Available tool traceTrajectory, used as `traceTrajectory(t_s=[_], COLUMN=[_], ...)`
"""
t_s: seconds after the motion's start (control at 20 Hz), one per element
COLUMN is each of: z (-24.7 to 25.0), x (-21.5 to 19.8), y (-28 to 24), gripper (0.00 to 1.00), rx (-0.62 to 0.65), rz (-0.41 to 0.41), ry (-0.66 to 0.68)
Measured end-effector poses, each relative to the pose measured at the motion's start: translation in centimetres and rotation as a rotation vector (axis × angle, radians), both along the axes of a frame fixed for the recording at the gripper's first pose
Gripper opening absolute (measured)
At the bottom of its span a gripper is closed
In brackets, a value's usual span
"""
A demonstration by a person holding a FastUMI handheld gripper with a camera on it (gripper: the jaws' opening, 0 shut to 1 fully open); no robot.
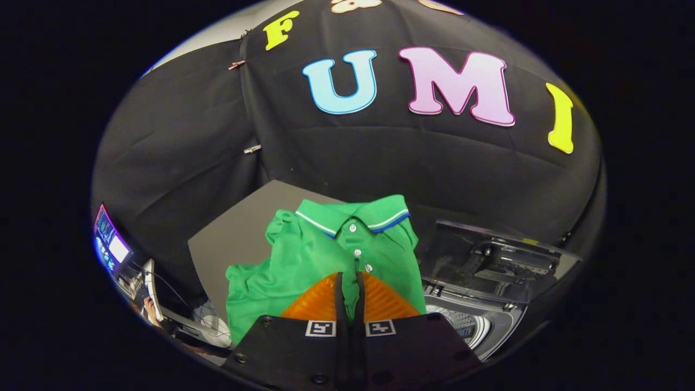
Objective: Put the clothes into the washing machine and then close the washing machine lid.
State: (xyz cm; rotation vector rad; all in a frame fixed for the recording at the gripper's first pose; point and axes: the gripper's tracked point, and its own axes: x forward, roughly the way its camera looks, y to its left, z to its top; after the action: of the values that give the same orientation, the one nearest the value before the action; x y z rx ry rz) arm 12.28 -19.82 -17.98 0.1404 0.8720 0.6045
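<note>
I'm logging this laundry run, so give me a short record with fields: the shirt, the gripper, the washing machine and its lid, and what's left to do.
shirt: green polo shirt, hanging from the fingers in front of the grey table
gripper: gripper shut on a fold of the shirt below the button placket, both fingers pressing it
washing machine: washing machine beside the table, drum opening visible
lid: lid raised open
remaining: shirt not yet in the drum; lid not yet closed
</note>
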Motion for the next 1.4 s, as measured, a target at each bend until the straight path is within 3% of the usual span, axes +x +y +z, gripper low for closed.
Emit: traceTrajectory(t_s=[0.15, 0.3, 0.55, 0.85, 1.1, 1.4], z=[-1.8, -2.7, -3.1, -7.2, -10.9, -12.4], x=[0.3, 0.8, 1.7, 1.3, 1.5, 1.4], y=[-3.0, -6.0, -11.8, -18.1, -21.0, -20.5], gripper=[0.05, 0.05, 0.05, 0.05, 0.05, 0.05], rx=[-0.020, -0.044, -0.061, -0.135, -0.195, -0.155], rz=[0.044, 0.036, -0.049, -0.147, -0.208, -0.265], ry=[0.011, -0.003, 0.004, 0.065, 0.117, 0.188])
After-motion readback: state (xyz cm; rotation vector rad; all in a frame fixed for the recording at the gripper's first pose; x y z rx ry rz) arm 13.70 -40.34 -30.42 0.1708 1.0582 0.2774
